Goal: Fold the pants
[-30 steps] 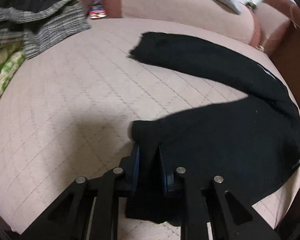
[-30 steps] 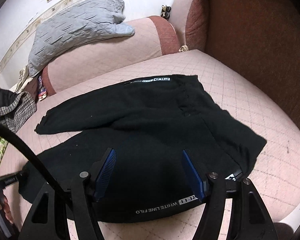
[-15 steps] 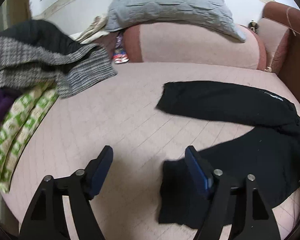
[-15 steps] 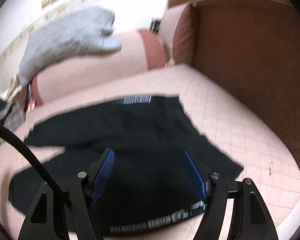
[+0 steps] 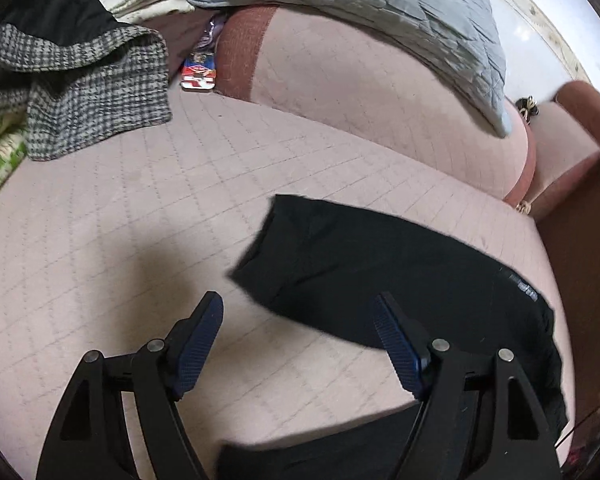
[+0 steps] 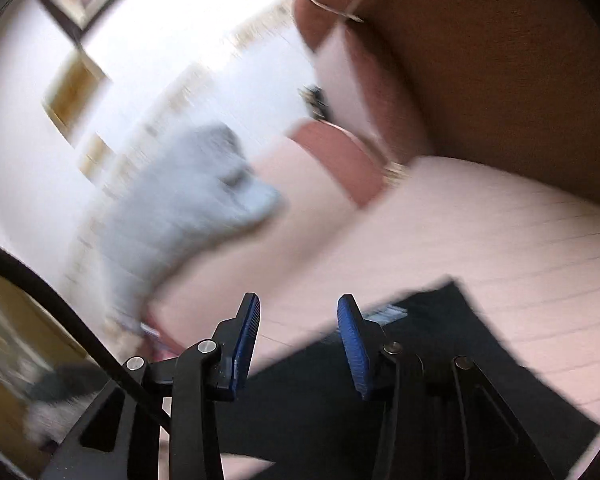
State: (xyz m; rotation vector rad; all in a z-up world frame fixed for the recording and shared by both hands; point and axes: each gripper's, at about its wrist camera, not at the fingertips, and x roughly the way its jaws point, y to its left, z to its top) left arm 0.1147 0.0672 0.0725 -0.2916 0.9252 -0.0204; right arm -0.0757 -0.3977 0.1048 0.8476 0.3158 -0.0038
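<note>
Left wrist view: I'm seeing the black pants [image 5: 400, 280] lying flat on the pink quilted couch seat [image 5: 120, 240], long axis running from the leg hem at frame centre toward the waistband at far right. The hem end is pointing toward the houndstooth garment [image 5: 80, 92] on the left; the white-lettered waistband is sitting near the brown armrest. A second black fold is showing along the bottom edge, between the gripper arms.

Left gripper [image 5: 298, 340] is hovering above the seat with its jaws standing wide and nothing between them. The leg hem is sitting just beyond the tips, more toward the right-hand blue pad, not touching as far as I can tell.

Right wrist view is heavily motion-blurred. Pants [image 6: 440, 360] are lying below and behind the right gripper [image 6: 298, 320], spreading out to the lower right. Its jaws are closing at the moment, about half gap, and I'm seeing only pink cushion through the gap, no fabric pinched.

Further out: grey quilted pillow [image 5: 380, 4] is resting on the backrest [image 5: 360, 92], a red-and-blue packet [image 5: 198, 72] wedged beside it.
</note>
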